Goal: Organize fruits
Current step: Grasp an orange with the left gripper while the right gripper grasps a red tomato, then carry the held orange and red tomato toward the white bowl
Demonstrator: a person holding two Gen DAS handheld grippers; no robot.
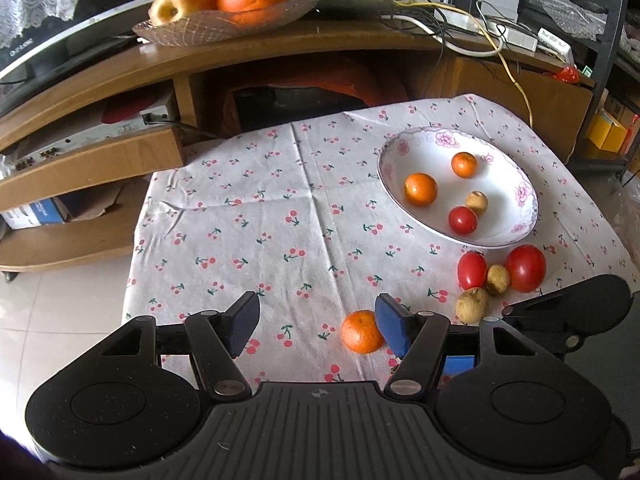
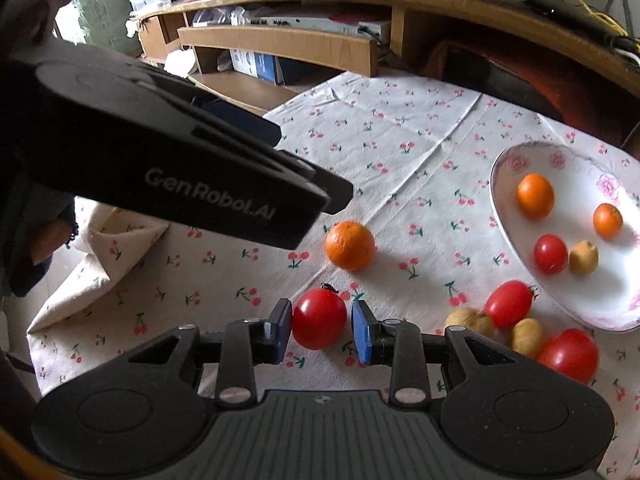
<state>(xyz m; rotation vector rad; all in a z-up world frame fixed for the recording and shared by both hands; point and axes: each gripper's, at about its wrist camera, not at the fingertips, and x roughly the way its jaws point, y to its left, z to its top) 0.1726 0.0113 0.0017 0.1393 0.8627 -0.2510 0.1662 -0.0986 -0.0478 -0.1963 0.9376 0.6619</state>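
Right, left wrist view first. My left gripper (image 1: 316,326) is hanging over the cherry-print cloth (image 1: 248,216) with its jaws wide apart and nothing between them. A small orange (image 1: 361,337) is sitting on the cloth just inside my right-side pad, touching it or nearly so; I cannot tell which. The flowered bowl (image 1: 516,196) is lying further off on the right, holding two oranges, one red tomato and one tan fruit. Just in front of the bowl's rim, a cluster is sitting on the cloth: two tomatoes (image 1: 525,268) with a tan fruit between them, and another tan fruit (image 1: 473,305) nearer to me. My right gripper's black body is poking in at the right edge. A glass dish (image 1: 224,24) of large fruit is sitting up on the wooden stand behind.

Right wrist view now. My right gripper (image 2: 321,330) is straddling a red tomato (image 2: 319,318) on the cloth, jaws narrowed around it; the left pad is touching it, the right pad is showing a thin gap, so no firm grip is showing. The small orange (image 2: 350,245) is lying just beyond it. My left gripper (image 2: 168,160) is crossing the upper left of the frame. The bowl (image 2: 516,160) is lying at right, the same four fruits inside, cluster at its near rim.
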